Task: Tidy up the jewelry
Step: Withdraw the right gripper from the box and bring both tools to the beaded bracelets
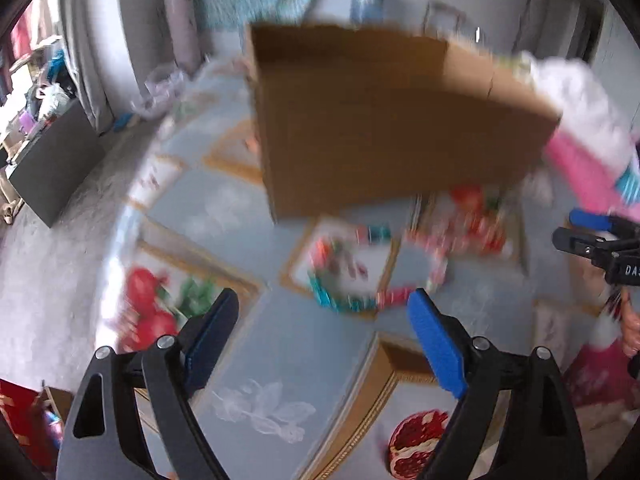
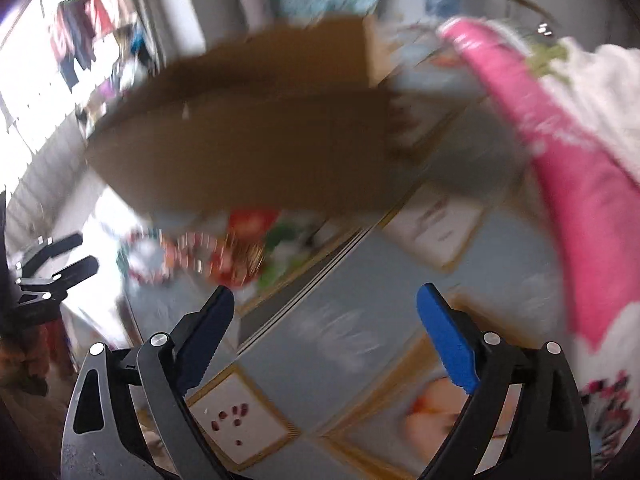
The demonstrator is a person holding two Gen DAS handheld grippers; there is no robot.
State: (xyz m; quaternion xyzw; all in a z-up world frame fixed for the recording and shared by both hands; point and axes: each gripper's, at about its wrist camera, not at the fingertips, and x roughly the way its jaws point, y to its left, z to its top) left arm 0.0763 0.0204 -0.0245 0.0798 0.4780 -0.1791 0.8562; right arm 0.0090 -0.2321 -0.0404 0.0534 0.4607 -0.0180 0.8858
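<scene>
Everything is motion-blurred. A pile of colourful bangles and bead strings (image 1: 348,284) lies on the table in front of an open brown cardboard box (image 1: 380,120). My left gripper (image 1: 324,298) hangs open above the tablecloth, just short of the pile, with nothing between its blue pads. At the right edge of the left wrist view, the right gripper (image 1: 568,226) is in sight. In the right wrist view the jewelry (image 2: 192,256) lies left of centre under the box (image 2: 260,140). My right gripper (image 2: 325,291) is open and empty, to the right of the pile. The left gripper (image 2: 86,251) shows at the left edge.
The table (image 1: 312,352) wears a blue-grey cloth printed with fruit pictures and framed panels. A pink and white cloth (image 2: 580,200) lies at the right beside the box. The rounded table edge (image 1: 116,240) drops to the floor, where a dark box (image 1: 56,164) stands.
</scene>
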